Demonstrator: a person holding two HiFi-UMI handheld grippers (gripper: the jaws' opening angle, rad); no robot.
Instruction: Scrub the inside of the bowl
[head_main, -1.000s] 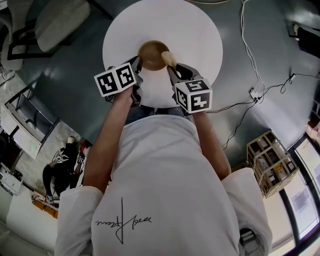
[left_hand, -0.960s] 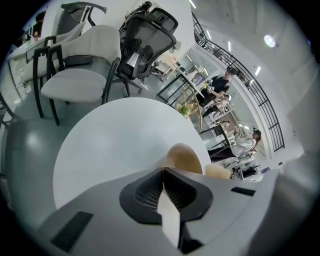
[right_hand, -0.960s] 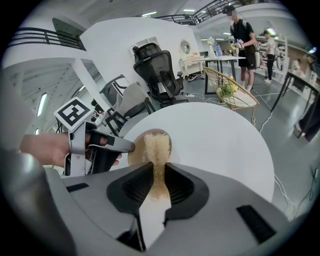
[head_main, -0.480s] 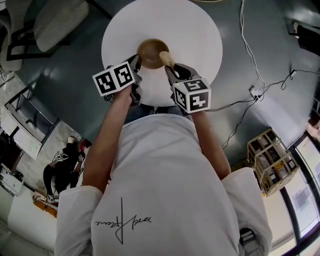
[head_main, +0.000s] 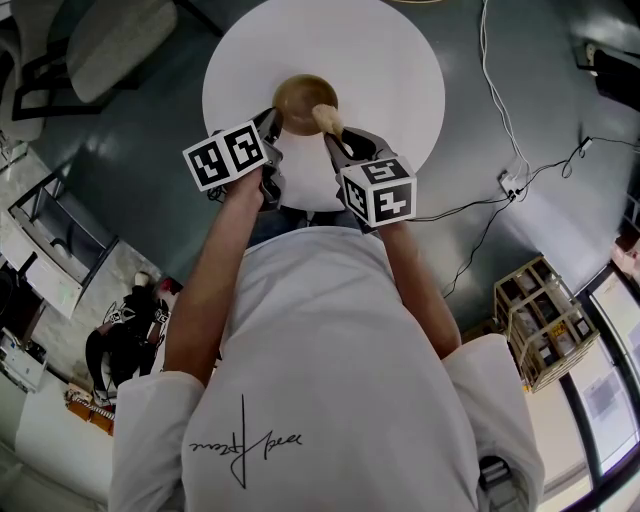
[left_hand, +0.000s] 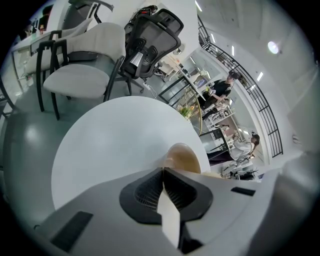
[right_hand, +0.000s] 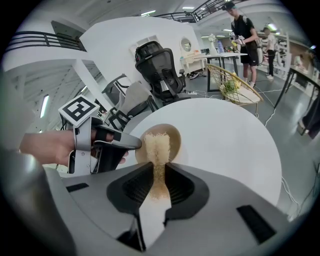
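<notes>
We hold a hand-held gripper in each hand over a round white tabletop. The brown wooden bowl sits upright on it, towards the edge nearest us. Our left hand-held gripper points down at the bowl's left rim. Its jaws are drawn in to a thin slit and their tips meet right at that rim, pinching it as far as we can tell from the left gripper view. In the right gripper view the same tips touch the bowl's outer left edge, and our left hand wraps round the handle behind the marker cube.

Our right hand-held gripper is clamped on a pale, fibrous scrubber. The jaws stand narrow, with the scrubber's lower part pressed between the pads. Its free end juts out past the tips and over the near rim into the bowl, where it lies against the inside wall. In the head view the scrubber shows as a light patch at the bowl's near right edge, just ahead of the right jaws.

The two hand-held grippers flank the bowl, left and right, near each other but apart. Beyond the tabletop we see a dark office chair, a gold wire basket, the grey floor, and white cables trailing off to the right
</notes>
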